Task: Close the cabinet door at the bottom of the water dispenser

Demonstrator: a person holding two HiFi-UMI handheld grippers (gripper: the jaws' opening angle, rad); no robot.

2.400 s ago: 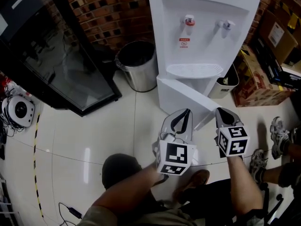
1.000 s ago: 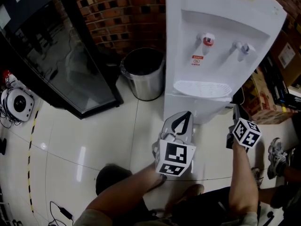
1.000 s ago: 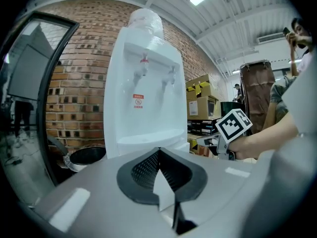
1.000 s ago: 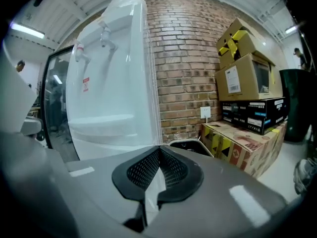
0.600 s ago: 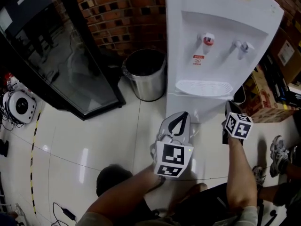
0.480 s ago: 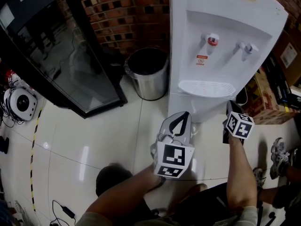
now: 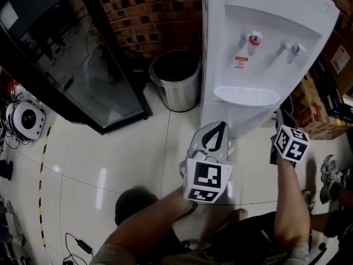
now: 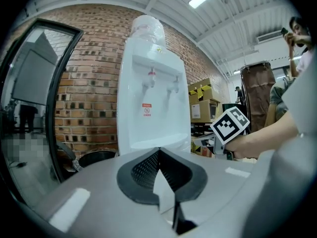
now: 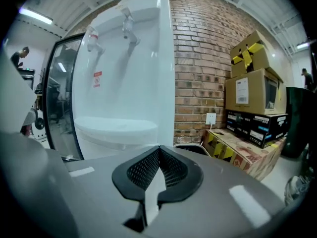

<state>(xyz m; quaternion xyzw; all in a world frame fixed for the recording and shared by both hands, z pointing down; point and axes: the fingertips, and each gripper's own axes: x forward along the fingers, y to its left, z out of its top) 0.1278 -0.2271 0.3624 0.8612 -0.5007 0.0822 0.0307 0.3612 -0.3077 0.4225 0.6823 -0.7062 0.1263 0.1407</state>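
Black-framed and glazed, filling the floor's left edge: passing the case (image 7: 83,65) first, standing well apart from the work. Moving right, finding the bin (image 7: 175,79) against the brick wall, just beside the dispenser (image 7: 259,43); looking into a dark liner and making out nothing inside. Reading the door (image 7: 242,119) at the dispenser's foot as lying flush with the white front, so judging the closing done. Noting the drip tray (image 7: 245,95) above it sitting bare. Holding the left gripper (image 7: 219,127) before that door, jaws pressed together on nothing, tips aimed at the panel, probably serving as a blunt pusher rather than a clamp. Holding the right gripper (image 7: 281,119) by the dispenser's right corner, jaws likewise meeting and carrying nothing. Ending at the floor's right edge with cartons (image 9: 250,90) stacked and closed, contents hidden.
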